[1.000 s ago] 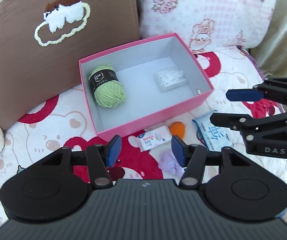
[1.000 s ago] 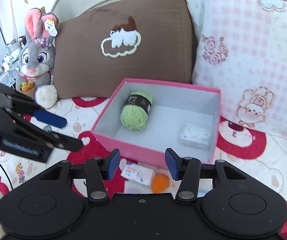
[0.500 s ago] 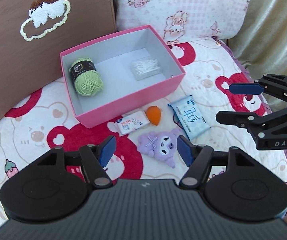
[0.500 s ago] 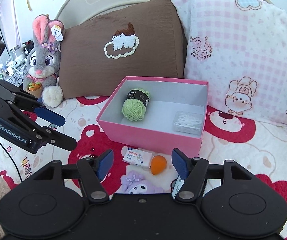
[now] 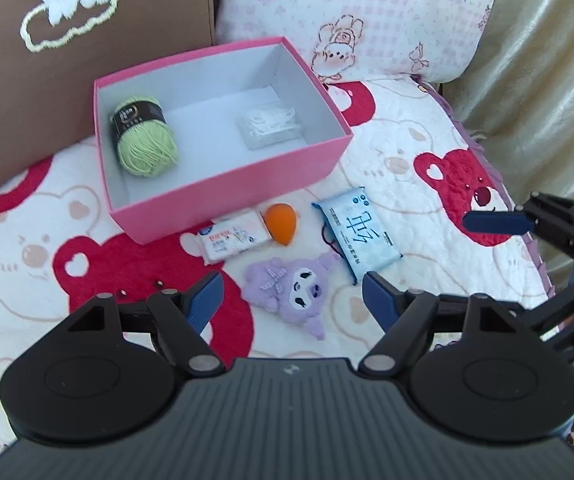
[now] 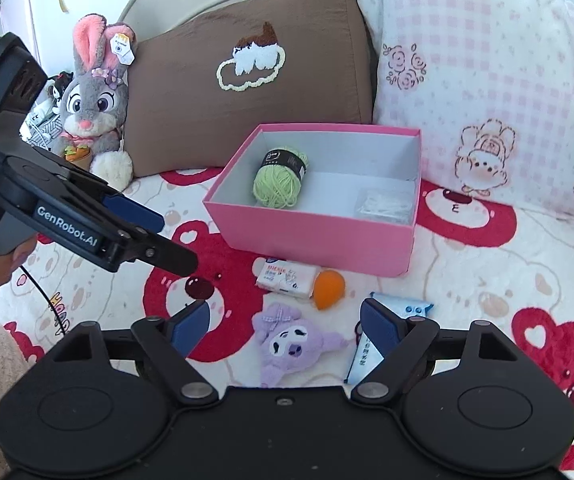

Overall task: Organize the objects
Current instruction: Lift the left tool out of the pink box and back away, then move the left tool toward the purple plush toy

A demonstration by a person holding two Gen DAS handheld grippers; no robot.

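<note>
- The left tongs (image 5: 291, 300) hang over the bed (image 5: 399, 152) with their jaws opening and nothing pinched between them; the purple plush (image 5: 291, 290) lies below the gap on the quilt
- The right tongs (image 6: 285, 330) are likewise opening, empty, above the same plush
- The pink box (image 5: 231, 188) sits against the brown pillow (image 5: 27, 92) (a pink checked pillow (image 5: 359, 12) stands beside it); inside are a green yarn ball (image 5: 145, 140) at one end and a clear packet (image 5: 271, 128) at the other, well apart
- Just in front of the box: a white tissue pack (image 5: 233, 240) touching an orange sponge (image 5: 281, 224); a blue wipes pack (image 5: 357, 236) near them
- A grey rabbit toy (image 6: 95, 100) leans by the brown pillow
</note>
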